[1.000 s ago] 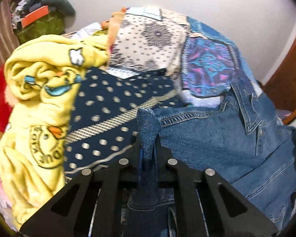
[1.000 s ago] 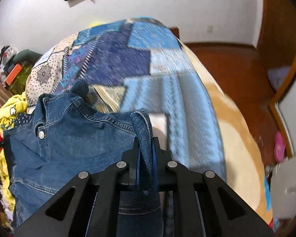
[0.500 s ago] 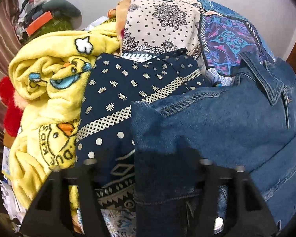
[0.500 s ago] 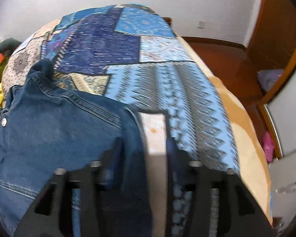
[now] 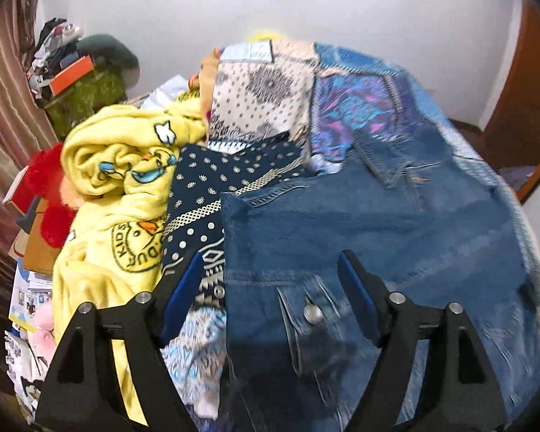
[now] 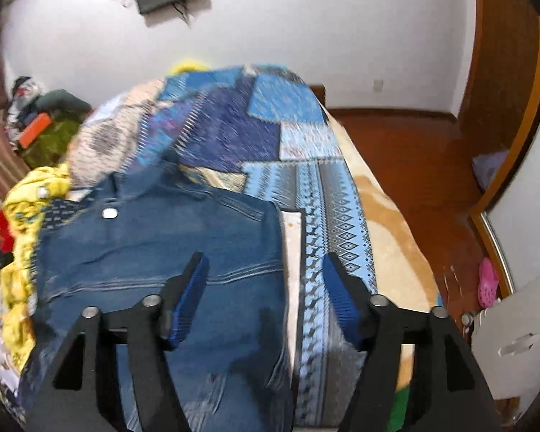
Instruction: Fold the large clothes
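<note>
A blue denim jacket [image 5: 378, 237] lies spread on the patchwork bedspread [image 5: 370, 108], collar toward the far side. My left gripper [image 5: 270, 262] hovers above the jacket's left edge, its jaws opening, and nothing is pinched between the blue pads. In the right wrist view the same denim jacket [image 6: 154, 244] lies flat, its right edge along a pale strip of the bedspread [image 6: 306, 144]. My right gripper [image 6: 264, 262] hangs over that edge with its jaws opening and no cloth in them.
A yellow cartoon blanket [image 5: 118, 194] and a navy dotted cloth [image 5: 212, 183] are heaped left of the jacket. Clutter and a red plush [image 5: 50, 194] sit at the far left. Wooden floor [image 6: 414, 165] and a pink clog [image 6: 487, 282] lie right of the bed.
Both grippers were shut on folds of the denim jacket's edge; both have let go and pulled up and back, and the jacket now lies flat on the bed.
</note>
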### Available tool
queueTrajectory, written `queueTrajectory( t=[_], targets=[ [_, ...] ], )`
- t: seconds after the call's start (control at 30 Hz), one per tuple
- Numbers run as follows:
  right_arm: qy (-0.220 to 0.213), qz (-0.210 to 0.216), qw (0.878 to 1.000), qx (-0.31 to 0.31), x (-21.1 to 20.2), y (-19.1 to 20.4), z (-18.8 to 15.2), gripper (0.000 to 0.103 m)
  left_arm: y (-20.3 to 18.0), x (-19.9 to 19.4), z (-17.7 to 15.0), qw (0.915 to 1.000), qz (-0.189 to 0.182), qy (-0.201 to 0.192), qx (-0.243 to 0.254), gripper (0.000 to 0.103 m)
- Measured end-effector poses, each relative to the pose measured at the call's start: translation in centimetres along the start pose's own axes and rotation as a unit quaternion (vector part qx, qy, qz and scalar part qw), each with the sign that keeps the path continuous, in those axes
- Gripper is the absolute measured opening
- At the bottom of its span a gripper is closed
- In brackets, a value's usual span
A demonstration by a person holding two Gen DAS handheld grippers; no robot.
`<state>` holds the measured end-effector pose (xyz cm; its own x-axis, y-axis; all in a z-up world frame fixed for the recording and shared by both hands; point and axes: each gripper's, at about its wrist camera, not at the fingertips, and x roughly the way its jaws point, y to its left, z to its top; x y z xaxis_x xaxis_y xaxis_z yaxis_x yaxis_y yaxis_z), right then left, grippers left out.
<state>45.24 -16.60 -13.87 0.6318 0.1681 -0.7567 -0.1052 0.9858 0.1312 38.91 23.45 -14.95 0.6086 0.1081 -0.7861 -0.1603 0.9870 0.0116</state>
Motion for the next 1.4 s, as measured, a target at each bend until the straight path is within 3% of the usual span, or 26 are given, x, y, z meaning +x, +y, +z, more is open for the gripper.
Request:
queueTrajectory(
  t=[0.27, 0.43, 0.63, 0.93, 1.23, 1.33, 1.4],
  targets=[
    [-0.033, 0.001, 0.998, -0.045, -5.4, 2.3, -3.4, 0.069, 0.1, -7.1, -4.9, 0.9994, -0.017, -0.03, 0.001, 0.093],
    [-0.02, 0.002, 0.998, -0.058, -6.3, 2.7, -7.2, 0.07, 1.1, -8.1, -9.8, 0.9993, -0.03, -0.005, -0.023, 0.095],
    [0.012, -0.002, 1.0, -0.02, -6.7, 1.4, -11.6, 0.07, 2.1, -7.3, -16.4, 0.9961, -0.041, 0.048, -0.061, 0.095],
    [0.085, 0.013, 0.996, 0.036, -5.5, -0.1, -17.9, 0.07, 2.6, -5.4, -23.8, 0.9771, -0.084, 0.129, -0.147, 0.095],
    [0.084, 0.048, 0.99, 0.104, -6.3, -1.1, -20.0, 0.07, 2.2, -5.7, -26.6, 0.9657, -0.116, 0.138, -0.186, 0.095],
    [0.079, 0.061, 0.991, 0.094, -6.6, -0.5, -20.4, 0.07, 2.0, -6.0, -26.8, 0.9657, -0.126, 0.126, -0.189, 0.091],
    [0.075, 0.066, 0.991, 0.09, -6.6, -0.1, -20.6, 0.068, 2.0, -5.9, -26.8, 0.9633, -0.138, 0.12, -0.196, 0.075]
  ],
)
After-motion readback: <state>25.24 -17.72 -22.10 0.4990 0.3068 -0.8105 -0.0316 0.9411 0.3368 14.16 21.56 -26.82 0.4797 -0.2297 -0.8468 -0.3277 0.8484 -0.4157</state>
